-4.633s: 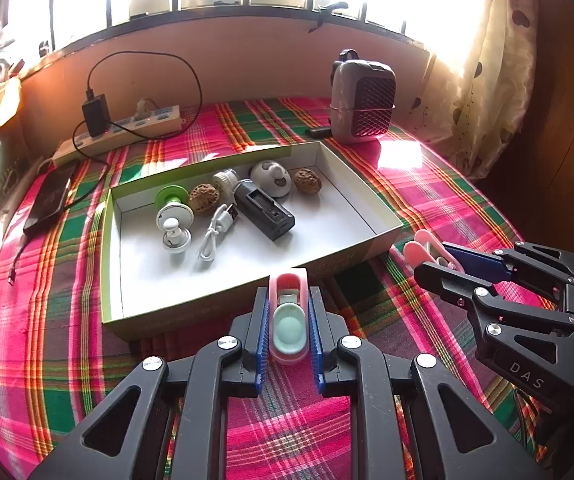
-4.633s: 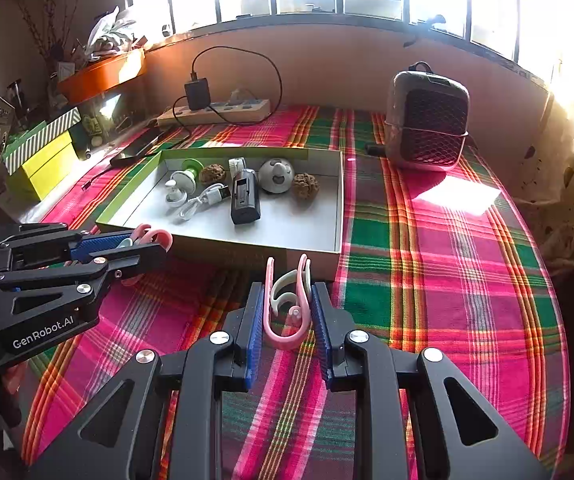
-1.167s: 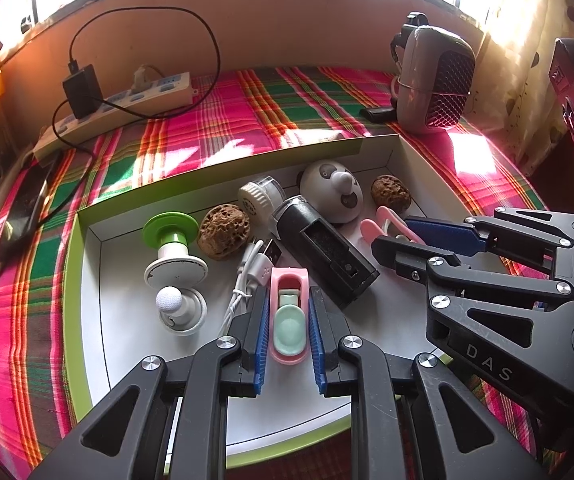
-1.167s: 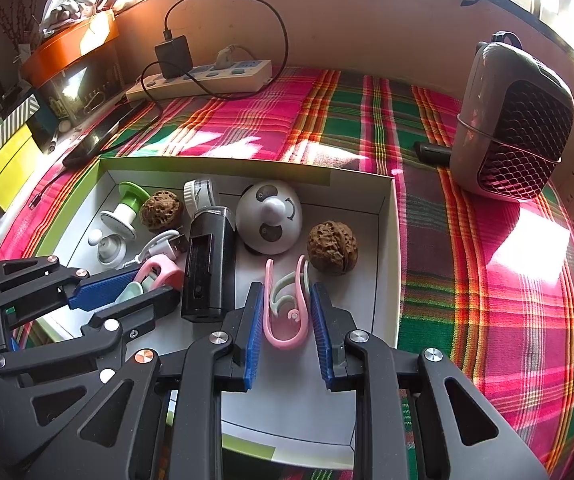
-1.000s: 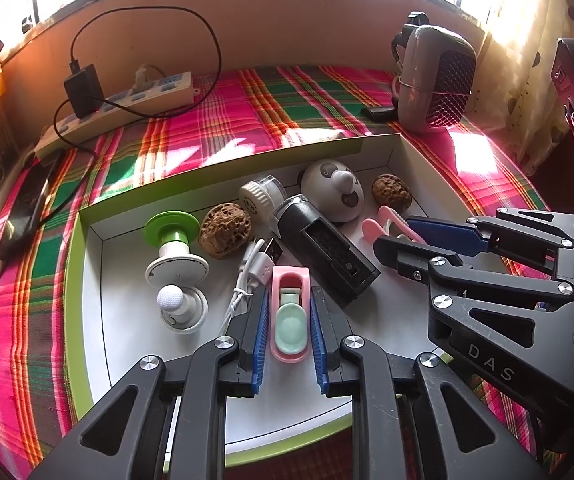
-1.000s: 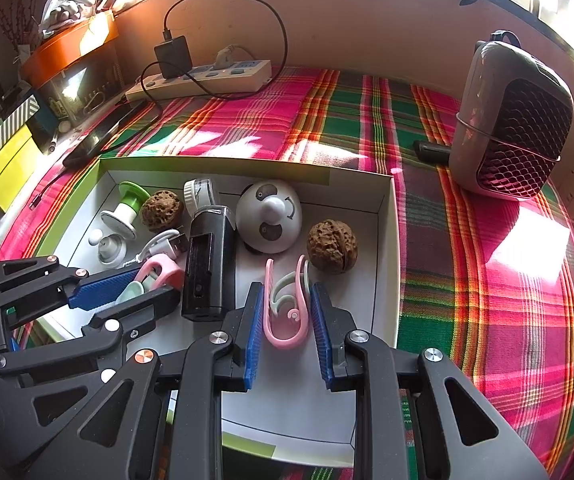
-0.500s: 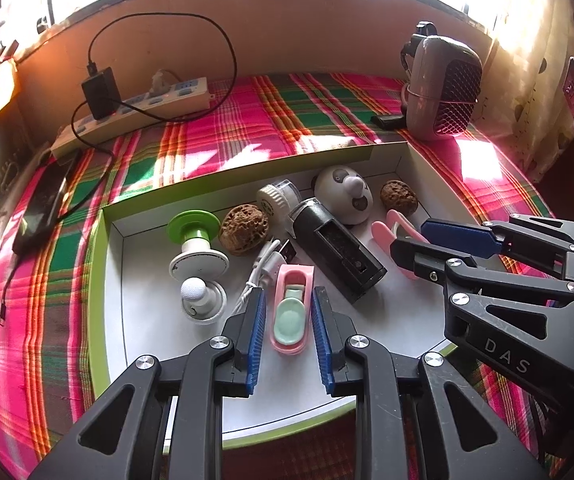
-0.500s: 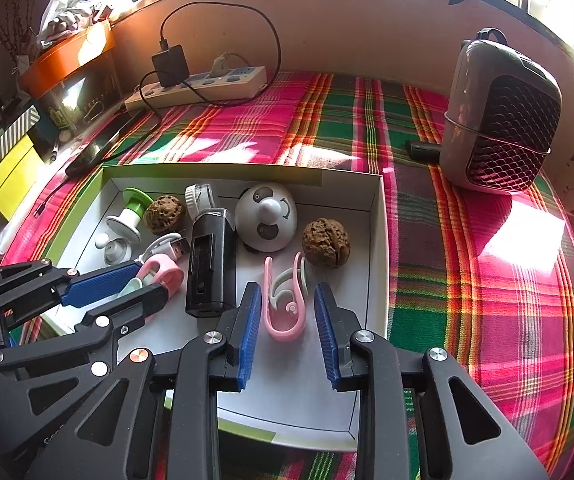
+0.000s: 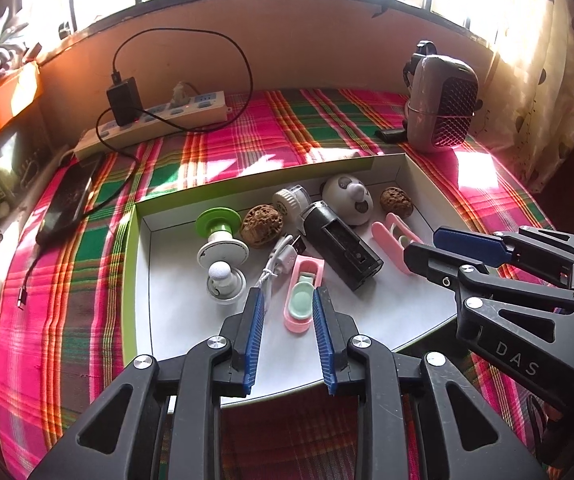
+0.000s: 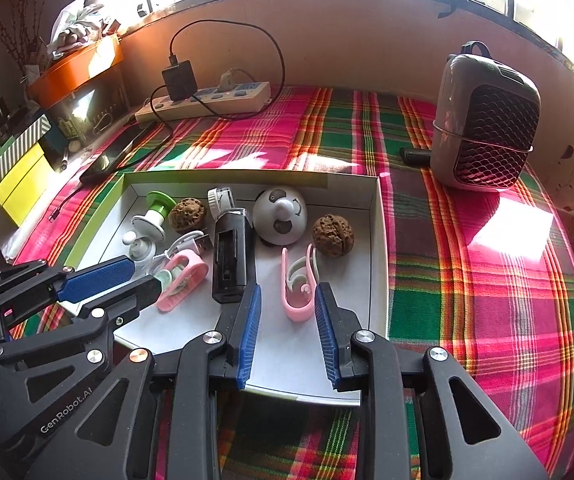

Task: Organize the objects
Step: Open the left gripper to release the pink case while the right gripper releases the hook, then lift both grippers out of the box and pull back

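Note:
A white box with a green rim (image 9: 131,280) sits on the plaid cloth. My left gripper (image 9: 287,292) hovers over its front part; its jaws are opening, and the pink case with a mint insert (image 9: 303,296) lies free on the box floor between the blue pads. My right gripper (image 10: 288,288) stands open over the box's right side, and the pink clip (image 10: 297,280) lies loose on the floor between its fingertips. In each wrist view the other gripper shows at the side: the right gripper (image 9: 423,242) and the left gripper (image 10: 147,274).
Also in the box are a black device (image 9: 339,248), a white panda dome (image 9: 347,198), two walnuts (image 9: 261,220), a green-topped white piece (image 9: 219,232) and a USB cable (image 9: 279,258). A heater (image 10: 487,124), power strip (image 9: 155,124) and phone (image 9: 69,200) lie beyond it.
Both grippers carried their pink items into the box, then opened and let them go. Both have since drawn back and up a little, leaving the items on the box floor.

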### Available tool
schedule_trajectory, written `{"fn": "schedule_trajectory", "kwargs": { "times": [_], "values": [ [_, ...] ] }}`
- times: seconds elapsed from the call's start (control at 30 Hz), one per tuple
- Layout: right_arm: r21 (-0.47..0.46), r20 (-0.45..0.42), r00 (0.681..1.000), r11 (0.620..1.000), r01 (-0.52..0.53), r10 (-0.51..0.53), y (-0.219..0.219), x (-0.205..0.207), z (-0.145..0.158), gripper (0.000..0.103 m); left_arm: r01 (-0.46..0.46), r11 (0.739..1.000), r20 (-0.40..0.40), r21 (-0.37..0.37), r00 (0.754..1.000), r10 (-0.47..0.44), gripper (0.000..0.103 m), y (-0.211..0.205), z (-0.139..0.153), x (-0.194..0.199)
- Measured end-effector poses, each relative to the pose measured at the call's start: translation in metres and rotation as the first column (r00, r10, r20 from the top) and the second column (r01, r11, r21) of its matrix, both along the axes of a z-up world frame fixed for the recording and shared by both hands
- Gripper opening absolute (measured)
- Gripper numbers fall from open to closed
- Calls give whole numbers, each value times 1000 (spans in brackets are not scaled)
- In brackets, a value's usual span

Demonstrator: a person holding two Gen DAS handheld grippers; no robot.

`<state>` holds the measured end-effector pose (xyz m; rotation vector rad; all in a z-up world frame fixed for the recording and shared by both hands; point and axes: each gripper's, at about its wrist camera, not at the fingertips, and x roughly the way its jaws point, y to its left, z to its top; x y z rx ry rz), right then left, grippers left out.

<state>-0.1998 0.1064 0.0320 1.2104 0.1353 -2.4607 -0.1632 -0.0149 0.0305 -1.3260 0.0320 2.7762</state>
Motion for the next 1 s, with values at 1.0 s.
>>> {"fn": "schedule_trajectory", "kwargs": {
  "times": [1.0],
  "values": [
    [-21, -65, 998, 1000, 15, -16, 2, 66, 9, 46, -100, 995, -47, -24, 994, 99, 24, -17, 4, 68]
  ]
}}
